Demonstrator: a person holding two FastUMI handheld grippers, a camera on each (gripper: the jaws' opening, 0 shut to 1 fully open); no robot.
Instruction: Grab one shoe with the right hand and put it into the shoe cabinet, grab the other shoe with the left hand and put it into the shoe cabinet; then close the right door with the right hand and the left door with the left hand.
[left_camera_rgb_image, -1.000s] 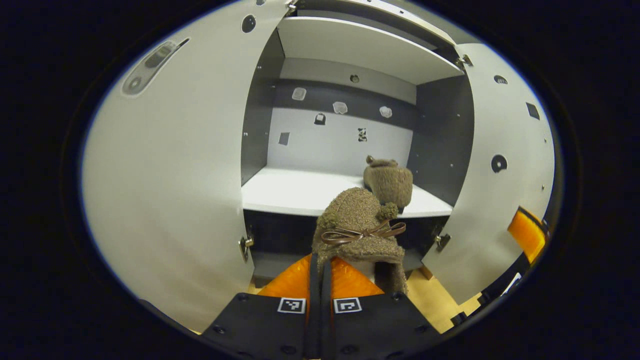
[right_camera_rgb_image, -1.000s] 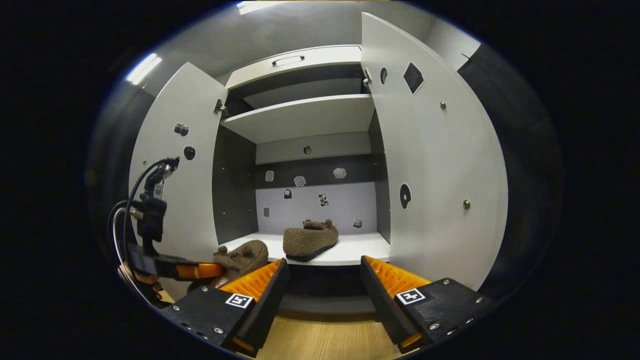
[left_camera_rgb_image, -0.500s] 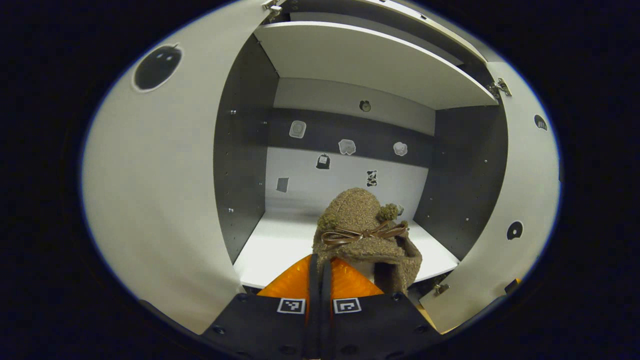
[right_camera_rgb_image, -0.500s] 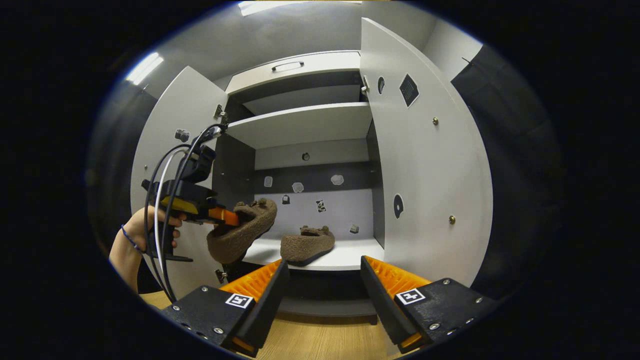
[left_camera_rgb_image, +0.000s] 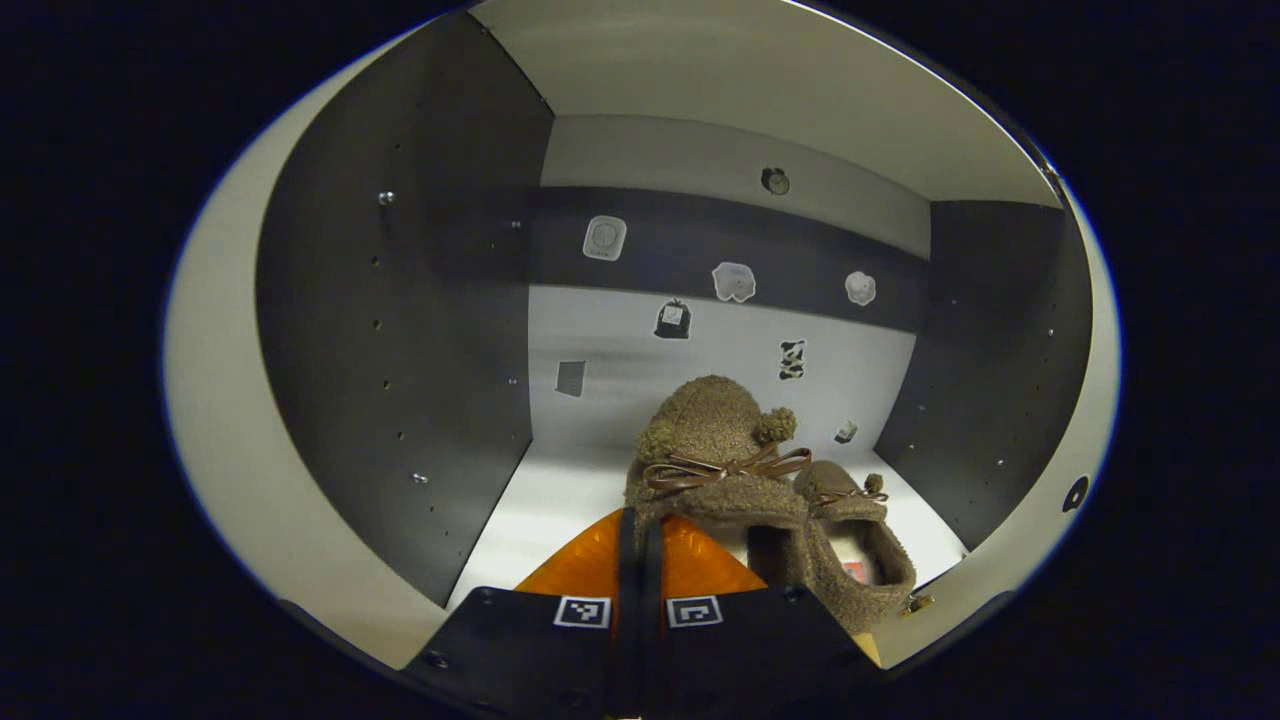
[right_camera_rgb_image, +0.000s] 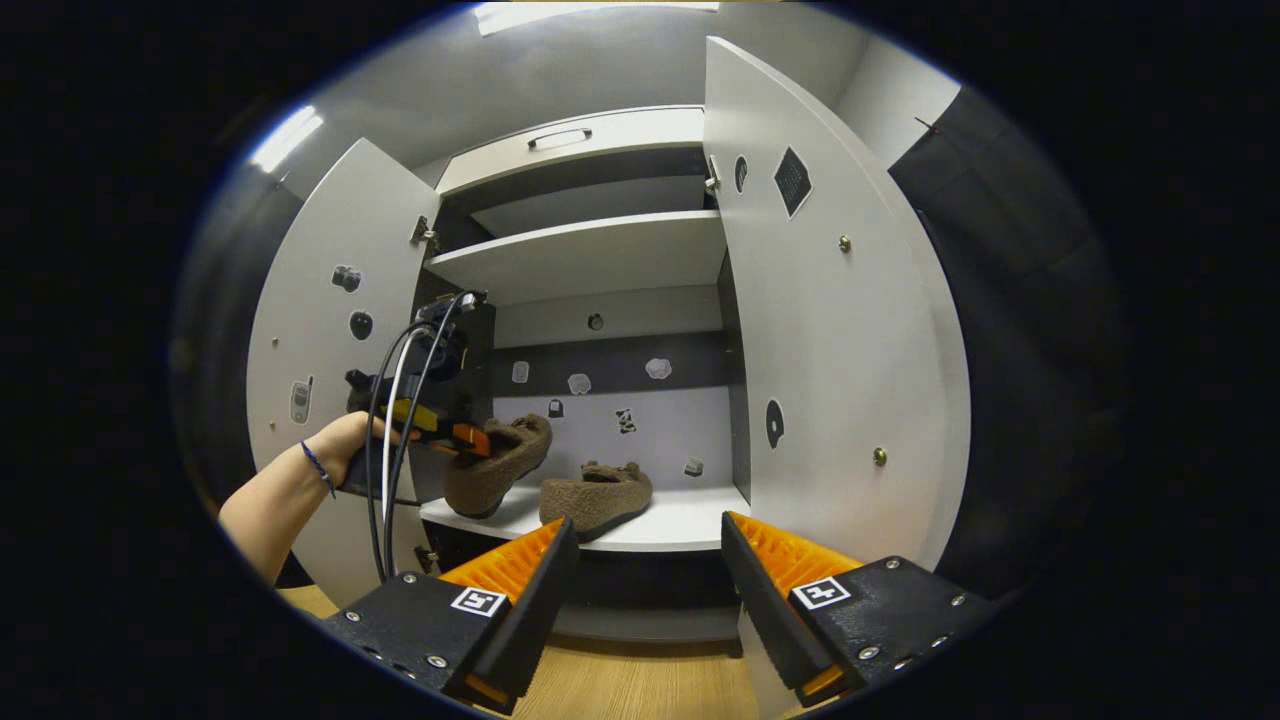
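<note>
Shoe (left_camera_rgb_image: 715, 450), clamped in left jaws, now inside cabinet (left_camera_rgb_image: 400, 330); right jaws apart.

Two fuzzy brown shoes — one (right_camera_rgb_image: 596, 496) lying on the open cabinet's (right_camera_rgb_image: 590, 250) shelf, the other (right_camera_rgb_image: 497, 466) tilted just beside it.

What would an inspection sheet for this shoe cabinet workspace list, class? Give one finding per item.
Surface: white lower shelf, one shoe resting on it.
Job's things: resting shoe on the shelf; second shoe held tilted above the shelf's left part; left door and right door both open.
Clutter: nothing seen.
Grippers: left hand-held gripper shut on the second shoe; right hand-held gripper open, outside the cabinet.
Cables: black and white cables loop from the left gripper.
Surroundings: wooden floor, upper shelf.
</note>
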